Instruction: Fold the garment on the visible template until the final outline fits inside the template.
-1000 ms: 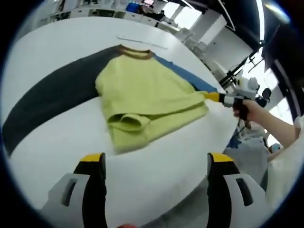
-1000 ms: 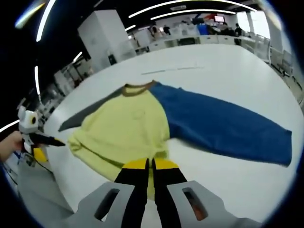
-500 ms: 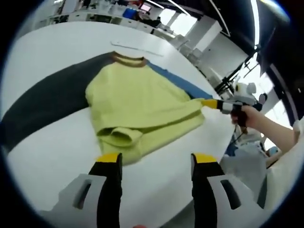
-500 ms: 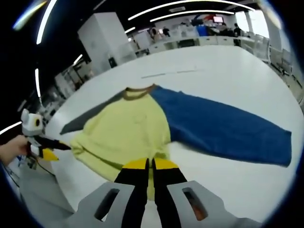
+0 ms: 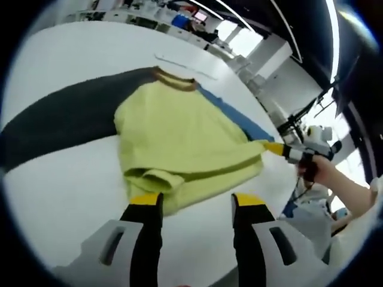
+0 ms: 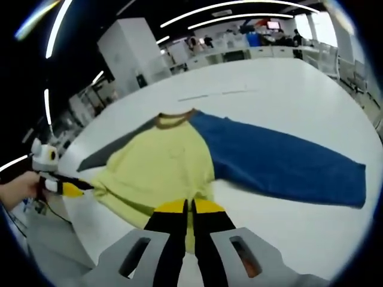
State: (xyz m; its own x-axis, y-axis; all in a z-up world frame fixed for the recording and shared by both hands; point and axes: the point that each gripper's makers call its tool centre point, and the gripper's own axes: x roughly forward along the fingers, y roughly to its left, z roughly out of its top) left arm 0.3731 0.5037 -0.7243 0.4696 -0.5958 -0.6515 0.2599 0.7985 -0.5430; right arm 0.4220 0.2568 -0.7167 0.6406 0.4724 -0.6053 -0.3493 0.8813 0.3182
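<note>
White table [image 5: 72, 179] carries the shirt [image 5: 179, 131], yellow body flat, grey sleeve [image 5: 54, 122] and blue sleeve [image 6: 281, 158] spread wide. Right gripper [image 6: 188, 206] is clenched on the hem; left gripper [image 5: 191, 200] hangs released at the hem's other corner. Judged step: pinch that corner, then fold upward. No template is discernible, and the hem under the right gripper is hidden.

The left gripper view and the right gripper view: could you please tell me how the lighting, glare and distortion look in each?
Left gripper view: fisheye bends the white table edge; bright windows wash out the upper right; the garment looks slightly soft. Right gripper view: curved ceiling light streaks, even light on the garment, little shadow, table rim bowed.
</note>
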